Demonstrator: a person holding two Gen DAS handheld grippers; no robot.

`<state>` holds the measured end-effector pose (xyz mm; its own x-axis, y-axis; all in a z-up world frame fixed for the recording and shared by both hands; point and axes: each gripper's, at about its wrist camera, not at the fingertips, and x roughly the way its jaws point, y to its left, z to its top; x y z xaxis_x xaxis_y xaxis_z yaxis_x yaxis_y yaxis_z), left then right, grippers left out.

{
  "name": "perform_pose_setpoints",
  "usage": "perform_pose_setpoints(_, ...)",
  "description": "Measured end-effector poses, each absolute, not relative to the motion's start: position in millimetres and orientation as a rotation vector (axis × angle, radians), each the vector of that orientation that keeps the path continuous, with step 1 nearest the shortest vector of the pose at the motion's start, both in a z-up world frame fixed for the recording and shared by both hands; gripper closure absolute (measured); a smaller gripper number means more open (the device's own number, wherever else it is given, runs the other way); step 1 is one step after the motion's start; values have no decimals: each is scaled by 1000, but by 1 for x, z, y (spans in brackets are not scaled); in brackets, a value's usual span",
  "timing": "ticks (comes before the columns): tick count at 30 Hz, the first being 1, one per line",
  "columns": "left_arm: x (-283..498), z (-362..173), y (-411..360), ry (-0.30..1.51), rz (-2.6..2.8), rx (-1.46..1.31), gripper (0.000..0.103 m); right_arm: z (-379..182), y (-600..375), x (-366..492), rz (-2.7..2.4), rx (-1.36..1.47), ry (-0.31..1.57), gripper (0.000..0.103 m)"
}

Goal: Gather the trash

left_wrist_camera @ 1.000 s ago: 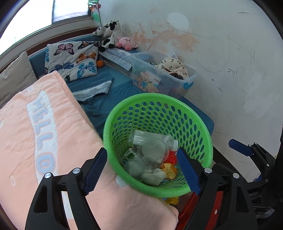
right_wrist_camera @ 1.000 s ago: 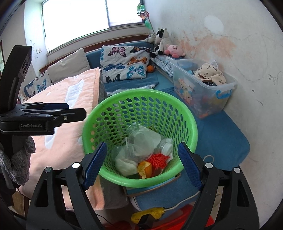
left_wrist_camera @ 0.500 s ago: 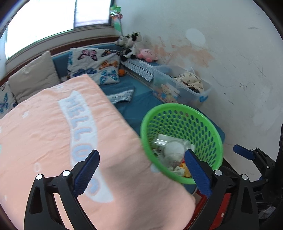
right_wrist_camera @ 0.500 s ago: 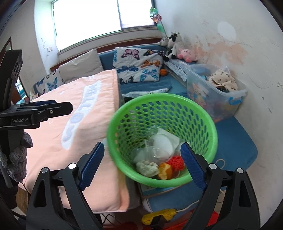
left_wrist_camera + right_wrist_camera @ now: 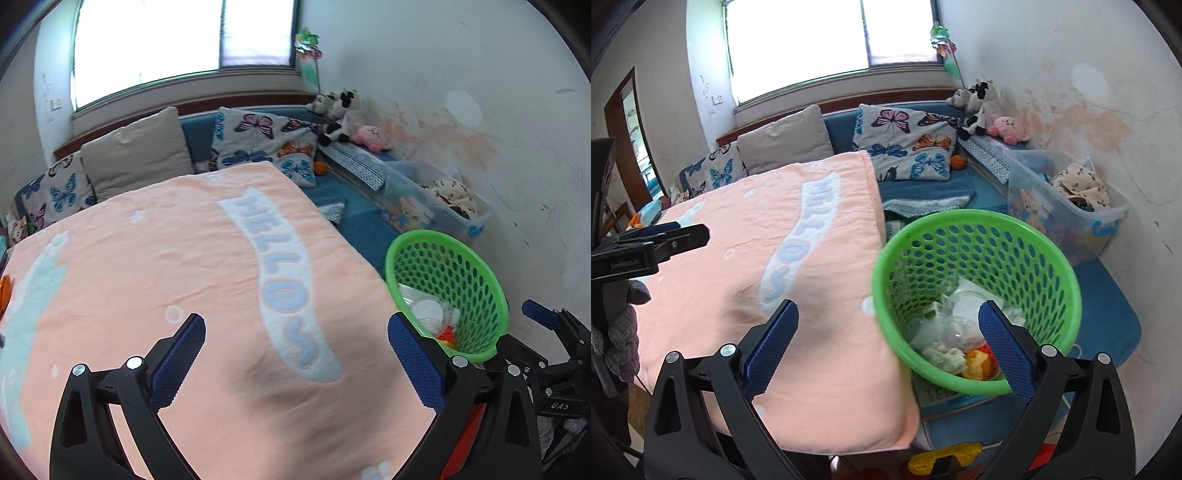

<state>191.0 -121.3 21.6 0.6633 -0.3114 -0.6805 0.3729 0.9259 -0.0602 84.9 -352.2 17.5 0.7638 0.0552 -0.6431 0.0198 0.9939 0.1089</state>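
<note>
A green perforated basket [image 5: 476, 258] [image 5: 979, 221] stands on the blue bed beside a folded peach blanket [image 5: 184, 258]. Inside it lie trash pieces [image 5: 953, 332]: clear plastic cups, crumpled white paper, and orange and red scraps. My left gripper [image 5: 295, 325] hangs open over the blanket with the basket off to its right. My right gripper [image 5: 888, 308] is opening its jaws. Its pads press on nothing, and the basket's near rim shows beyond its right finger. Each gripper appears in the other's view, the left [image 5: 665, 240] and the right [image 5: 543, 317].
A clear storage bin [image 5: 1071, 218] with cloth stands against the stained wall behind the basket. Butterfly pillows [image 5: 266, 147] and plush toys [image 5: 982, 107] line the head of the bed under the window. A yellow object [image 5: 938, 458] lies on the floor below.
Both grippers have drawn back and leftward from the basket, which has slid right in both views. The blanket now fills the space between the left jaws. Both pairs of jaws stand wider.
</note>
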Motion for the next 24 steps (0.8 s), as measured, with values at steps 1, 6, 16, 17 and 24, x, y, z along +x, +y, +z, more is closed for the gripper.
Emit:
perform_pose_setpoints(1, 189, 23, -113, 745, -373, 78, 7, 18, -349, 85, 21, 109, 699, 5)
perform_pose_setpoints(6, 180, 22, -90, 744, -337, 59, 7, 20, -337, 87, 36, 91, 694, 5)
perform_pose_setpoints(16, 162, 21, -50, 726, -261, 8, 7, 25, -298, 86, 69, 25, 676, 4)
perform_pose_setpoints(17, 160, 21, -48, 723, -258, 5, 7, 26, -296, 86, 74, 23, 674, 4)
perform_pose_setpoints(24, 146, 28, -28, 691, -222, -15, 7, 29, -278, 85, 94, 11, 659, 4)
